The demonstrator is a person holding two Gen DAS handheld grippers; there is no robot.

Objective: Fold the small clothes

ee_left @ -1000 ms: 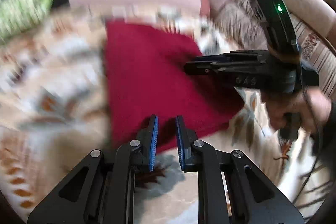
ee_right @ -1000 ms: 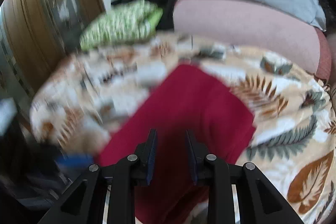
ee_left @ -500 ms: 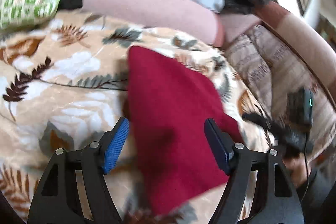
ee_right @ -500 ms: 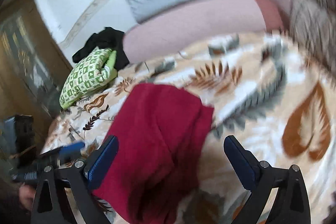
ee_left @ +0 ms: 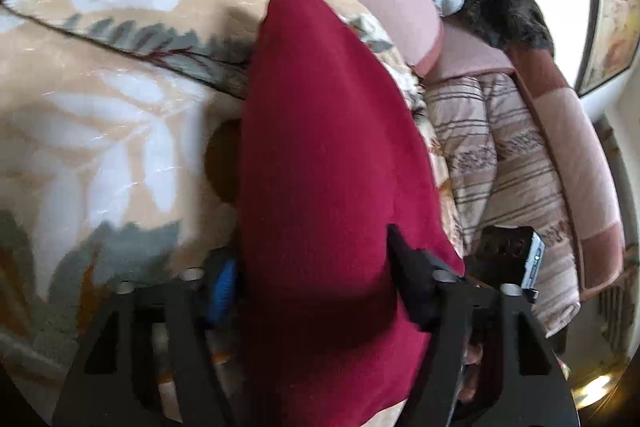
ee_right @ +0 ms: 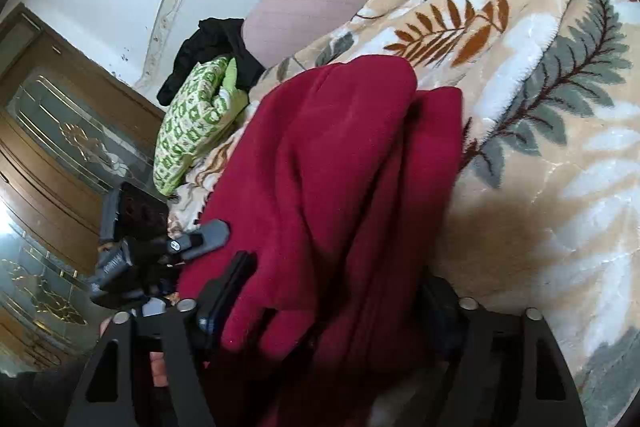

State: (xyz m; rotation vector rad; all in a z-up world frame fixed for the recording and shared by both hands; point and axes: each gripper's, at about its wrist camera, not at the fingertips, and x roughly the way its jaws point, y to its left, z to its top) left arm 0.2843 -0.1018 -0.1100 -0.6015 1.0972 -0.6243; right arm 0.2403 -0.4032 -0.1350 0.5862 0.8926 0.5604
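Red fleece garment [ee_left: 328,163] lies folded on the leaf-patterned blanket [ee_left: 100,99]. The left claw [ee_left: 316,291] stands spread, its fingers straddling the near edge; the right claw [ee_right: 332,303] is likewise spread wide around the cloth, gripping nothing.

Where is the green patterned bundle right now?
Right wrist view, left of centre: the green patterned bundle lies on the leaf-print blanket, below the black garment, left of the red cloth.

no legible text or numbers, faint marking on the left hand-held gripper [ee_right: 316,307] body too blurred to read
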